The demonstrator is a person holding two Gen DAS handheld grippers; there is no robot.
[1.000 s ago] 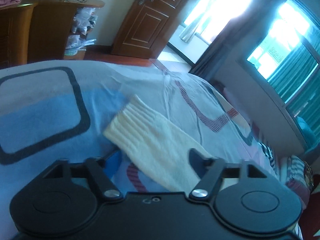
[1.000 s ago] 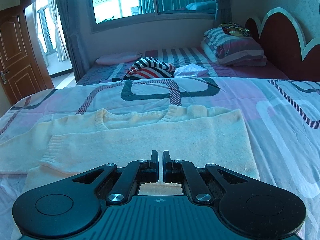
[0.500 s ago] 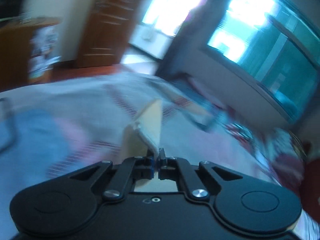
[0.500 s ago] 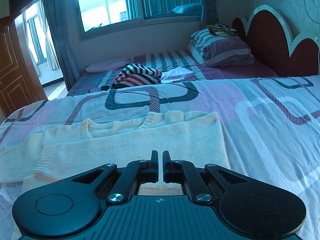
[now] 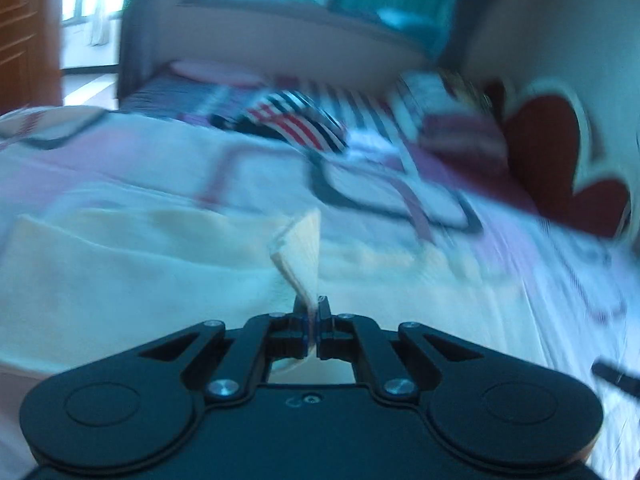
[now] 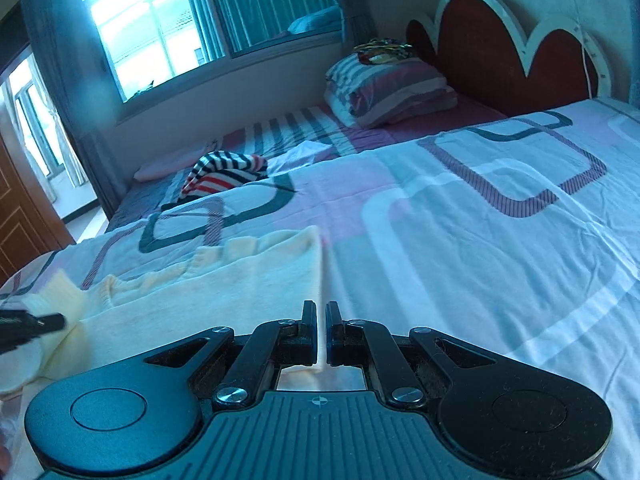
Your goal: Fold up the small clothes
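Your left claw (image 5: 314, 312), open over the sleeve a second ago, is now pinching that cuff (image 5: 302, 252) and carrying it across the cream sweater (image 6: 224, 284) on the bed (image 6: 480, 216). Right claw (image 6: 321, 320) is staying clamped on the hem; sleeve fold underway.

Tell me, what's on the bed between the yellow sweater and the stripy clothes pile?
Only bare patterned bedsheet lies between the cream sweater and the striped clothes pile. The right wrist view shows it clearly.
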